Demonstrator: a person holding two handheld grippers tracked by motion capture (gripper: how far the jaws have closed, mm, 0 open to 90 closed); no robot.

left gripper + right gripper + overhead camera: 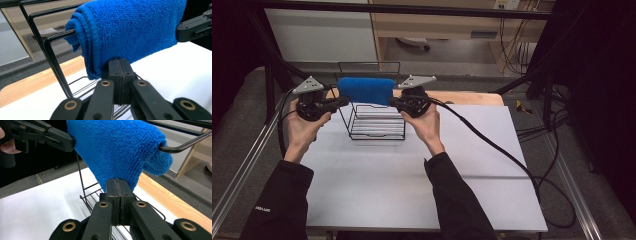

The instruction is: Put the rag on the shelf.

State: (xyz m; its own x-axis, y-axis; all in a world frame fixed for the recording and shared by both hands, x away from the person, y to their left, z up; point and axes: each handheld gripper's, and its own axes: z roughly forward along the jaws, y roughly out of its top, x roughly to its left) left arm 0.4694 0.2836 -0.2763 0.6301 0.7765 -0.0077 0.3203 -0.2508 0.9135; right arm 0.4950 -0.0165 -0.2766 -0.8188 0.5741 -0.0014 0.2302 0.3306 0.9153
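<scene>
On the white tabletop (422, 190), the left gripper (343, 101) has its fingers clamped on the left lower edge of the blue towel (365, 90) draped over the wire rack (377, 122), and the right gripper (393, 102) pinches its right lower edge likewise.

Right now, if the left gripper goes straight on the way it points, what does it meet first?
Probably the blue towel: the left gripper, jaws shut, already pinches its lower corner. Beyond the towel lies the right gripper, though depth is unclear.
</scene>
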